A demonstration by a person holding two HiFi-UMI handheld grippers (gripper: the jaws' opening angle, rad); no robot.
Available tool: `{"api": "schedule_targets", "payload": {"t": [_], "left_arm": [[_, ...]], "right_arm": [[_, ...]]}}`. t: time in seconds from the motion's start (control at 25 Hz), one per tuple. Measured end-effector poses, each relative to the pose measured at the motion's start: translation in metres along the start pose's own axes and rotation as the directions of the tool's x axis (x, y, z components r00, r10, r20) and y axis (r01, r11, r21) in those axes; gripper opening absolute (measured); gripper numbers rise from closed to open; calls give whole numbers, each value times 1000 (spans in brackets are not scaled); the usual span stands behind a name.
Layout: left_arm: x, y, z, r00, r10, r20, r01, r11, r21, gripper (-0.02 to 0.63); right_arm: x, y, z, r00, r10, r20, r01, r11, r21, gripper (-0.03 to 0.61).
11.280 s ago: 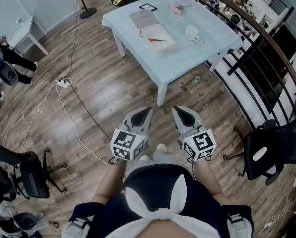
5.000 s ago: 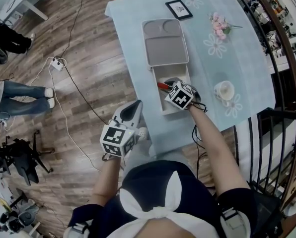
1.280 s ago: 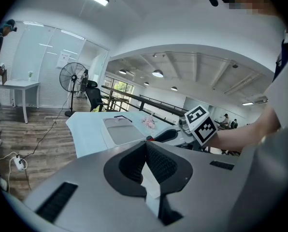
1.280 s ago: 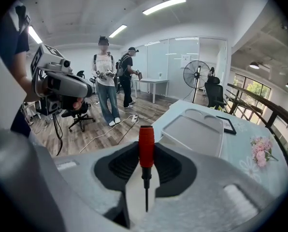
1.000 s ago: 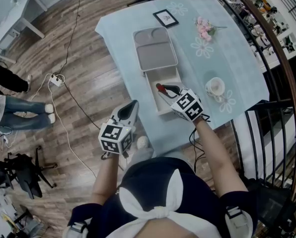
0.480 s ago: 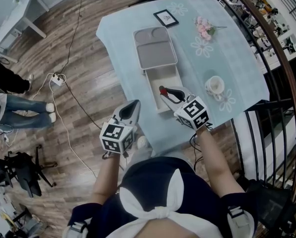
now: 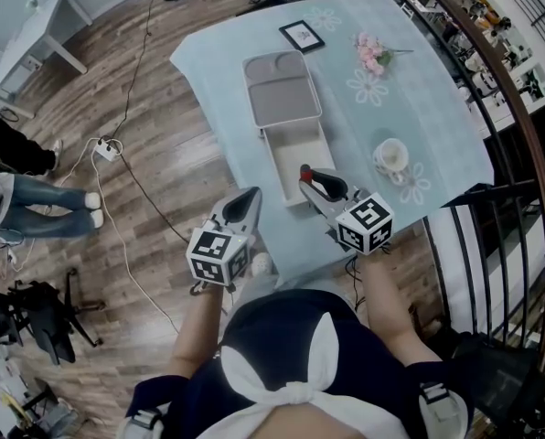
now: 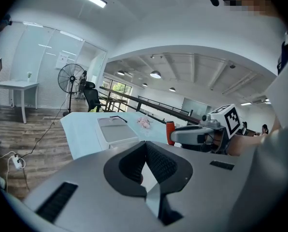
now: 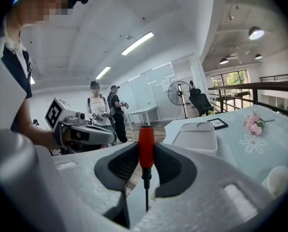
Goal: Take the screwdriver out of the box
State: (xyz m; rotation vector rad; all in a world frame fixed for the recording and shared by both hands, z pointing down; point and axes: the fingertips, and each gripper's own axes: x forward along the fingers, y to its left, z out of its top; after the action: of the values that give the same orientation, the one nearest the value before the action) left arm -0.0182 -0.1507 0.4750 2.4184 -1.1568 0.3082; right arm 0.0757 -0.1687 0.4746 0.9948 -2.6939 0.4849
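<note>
My right gripper is shut on a red-handled screwdriver and holds it in the air above the near end of the open white box. In the right gripper view the screwdriver stands upright between the pads, its thin shaft pointing back toward the camera. The box's grey lid lies folded open beyond the tray. My left gripper hangs shut and empty off the table's near-left edge, above the floor. The left gripper view shows the right gripper with the red handle at its tip.
On the light blue table are a white cup, pink flowers and a small picture frame. A dark railing runs along the right. A power strip and cables lie on the wooden floor, where people stand at left.
My right gripper has lifted the screwdriver up out of the box and drawn it back toward the table's near edge, rolling a little. The left gripper has shifted only slightly.
</note>
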Motion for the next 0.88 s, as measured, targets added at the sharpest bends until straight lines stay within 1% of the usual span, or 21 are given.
{"api": "schedule_targets", "payload": {"t": [0.2, 0.36, 0.64, 0.88], "left_arm": [[-3, -16, 1, 1000, -14, 10, 14, 1000, 7, 17], [-2, -26, 0, 1000, -28, 14, 28, 1000, 12, 17], [0, -49, 7, 998, -57, 28, 57, 998, 27, 17], [-6, -54, 12, 996, -83, 42, 82, 996, 33, 17]], "right_arm": [[-26, 5, 12, 995, -4, 98, -6, 995, 101, 97], [-46, 6, 19, 988, -5, 157, -18, 989, 150, 98], [-81, 3, 25, 978, -39, 203, 4, 985, 170, 98], [-89, 8, 30, 975, -70, 211, 40, 989, 145, 97]]}}
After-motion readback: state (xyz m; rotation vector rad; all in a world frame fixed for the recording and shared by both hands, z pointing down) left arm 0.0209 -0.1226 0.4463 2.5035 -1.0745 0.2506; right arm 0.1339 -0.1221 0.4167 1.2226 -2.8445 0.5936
